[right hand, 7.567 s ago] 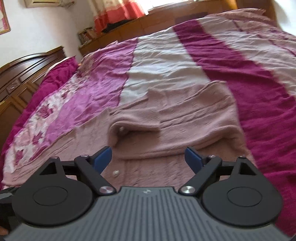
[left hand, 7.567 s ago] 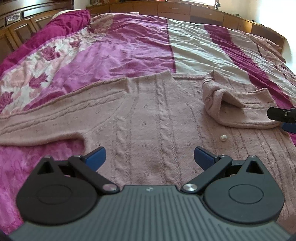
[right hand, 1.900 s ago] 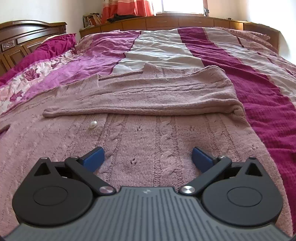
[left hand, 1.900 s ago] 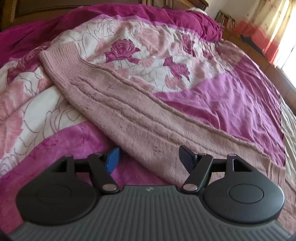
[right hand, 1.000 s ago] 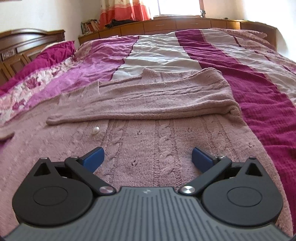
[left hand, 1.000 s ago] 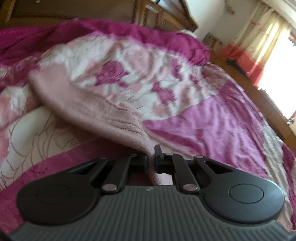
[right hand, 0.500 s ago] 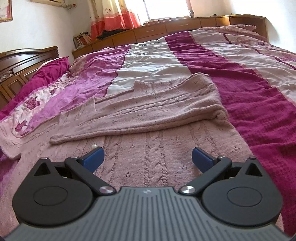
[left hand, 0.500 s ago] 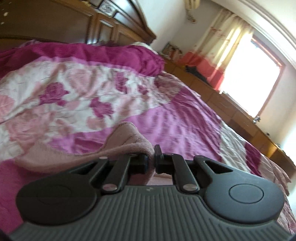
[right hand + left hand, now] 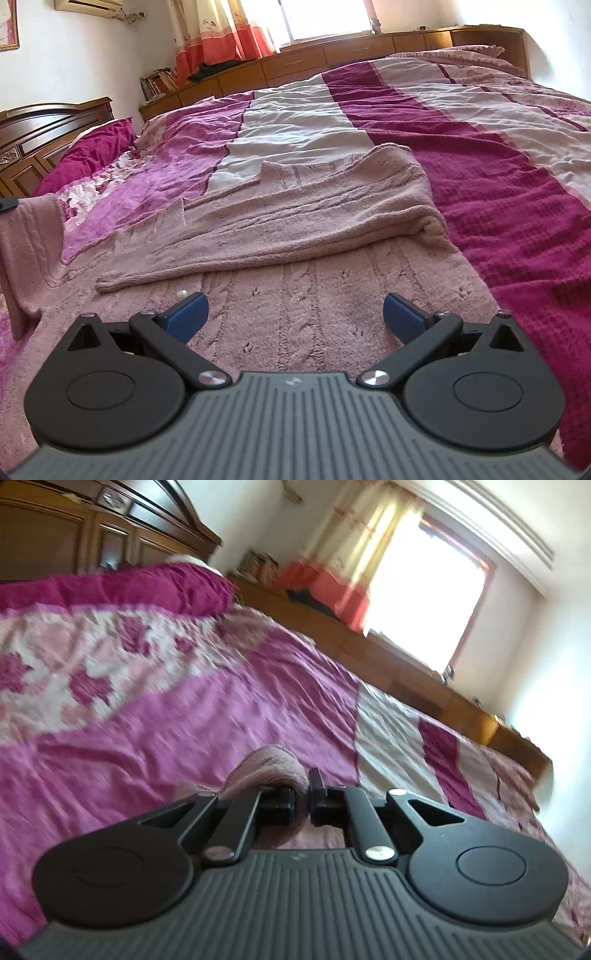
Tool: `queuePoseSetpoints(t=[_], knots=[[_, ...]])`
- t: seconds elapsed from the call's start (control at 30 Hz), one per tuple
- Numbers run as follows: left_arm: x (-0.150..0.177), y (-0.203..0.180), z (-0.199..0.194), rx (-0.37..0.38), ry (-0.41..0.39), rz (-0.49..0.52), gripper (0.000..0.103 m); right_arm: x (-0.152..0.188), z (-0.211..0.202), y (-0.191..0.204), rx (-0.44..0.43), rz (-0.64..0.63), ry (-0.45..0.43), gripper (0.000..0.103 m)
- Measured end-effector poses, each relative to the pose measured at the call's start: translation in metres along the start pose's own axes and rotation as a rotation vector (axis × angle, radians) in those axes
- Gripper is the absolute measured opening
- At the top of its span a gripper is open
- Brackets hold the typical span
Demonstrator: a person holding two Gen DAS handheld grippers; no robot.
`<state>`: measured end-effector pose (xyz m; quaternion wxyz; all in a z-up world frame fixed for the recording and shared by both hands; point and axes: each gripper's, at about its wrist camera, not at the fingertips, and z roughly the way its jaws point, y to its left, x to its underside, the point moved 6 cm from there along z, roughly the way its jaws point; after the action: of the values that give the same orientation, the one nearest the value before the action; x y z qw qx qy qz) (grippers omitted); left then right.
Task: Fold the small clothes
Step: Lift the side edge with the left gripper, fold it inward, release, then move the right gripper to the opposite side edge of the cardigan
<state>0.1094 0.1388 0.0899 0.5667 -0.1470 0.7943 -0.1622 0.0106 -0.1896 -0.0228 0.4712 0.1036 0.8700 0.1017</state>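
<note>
A dusty pink cable-knit cardigan (image 9: 288,306) lies spread on the bed, its right sleeve (image 9: 295,218) folded across the body. A white button (image 9: 181,294) sits near my left blue pad. My right gripper (image 9: 294,317) is open, low over the cardigan's body, with nothing between its fingers. My left gripper (image 9: 302,801) is shut on the cardigan's left sleeve (image 9: 271,766), which bulges above the black fingers. In the right wrist view that lifted left sleeve (image 9: 31,251) hangs at the far left, with a tip of the left gripper (image 9: 8,204) at the edge.
The bed carries a quilt (image 9: 498,177) striped in magenta, white and pink, with a rose print part (image 9: 74,672). A dark wooden headboard (image 9: 103,542) stands at the left. Low wooden cabinets (image 9: 332,55) run under the bright window (image 9: 424,602) with orange-hemmed curtains.
My left gripper, shut on the sleeve, has risen and swung right across the bed, lifting the sleeve off the quilt. The right gripper has stayed open over the cardigan, barely shifting.
</note>
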Motion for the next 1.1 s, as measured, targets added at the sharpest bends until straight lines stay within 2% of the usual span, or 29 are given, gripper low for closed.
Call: queuePoseSetpoints(t=[0.17, 0.33, 0.47, 0.5, 0.57, 0.6, 0.8, 1.1], knots=[[0.041, -0.018, 0.016, 0.02, 0.097, 0.055, 0.008, 0.002, 0.001, -0.002, 0.001, 0.005, 0.002, 0.103], [0.08, -0.016, 0.029, 0.015, 0.211, 0.088, 0.009, 0.002, 0.002, -0.003, 0.003, 0.008, 0.006, 0.103], [0.097, -0.01, 0.034, 0.007, 0.283, 0.09, 0.01, 0.003, 0.003, -0.003, 0.002, 0.008, 0.009, 0.103], [0.099, -0.01, 0.034, 0.005, 0.303, 0.088, 0.01, 0.003, 0.004, -0.003, 0.001, 0.008, 0.01, 0.103], [0.105, -0.009, 0.035, 0.009, 0.356, 0.086, 0.018, 0.003, 0.005, -0.002, 0.0, 0.007, 0.013, 0.103], [0.109, -0.008, 0.033, 0.005, 0.379, 0.086, 0.025, 0.003, 0.005, -0.001, 0.0, 0.005, 0.014, 0.103], [0.11, -0.008, 0.018, 0.0, 0.417, 0.132, 0.045, 0.0, 0.006, 0.003, -0.021, 0.018, 0.032, 0.103], [0.099, 0.002, -0.008, -0.047, 0.46, 0.211, 0.047, -0.014, 0.009, 0.029, -0.111, 0.062, 0.078, 0.103]])
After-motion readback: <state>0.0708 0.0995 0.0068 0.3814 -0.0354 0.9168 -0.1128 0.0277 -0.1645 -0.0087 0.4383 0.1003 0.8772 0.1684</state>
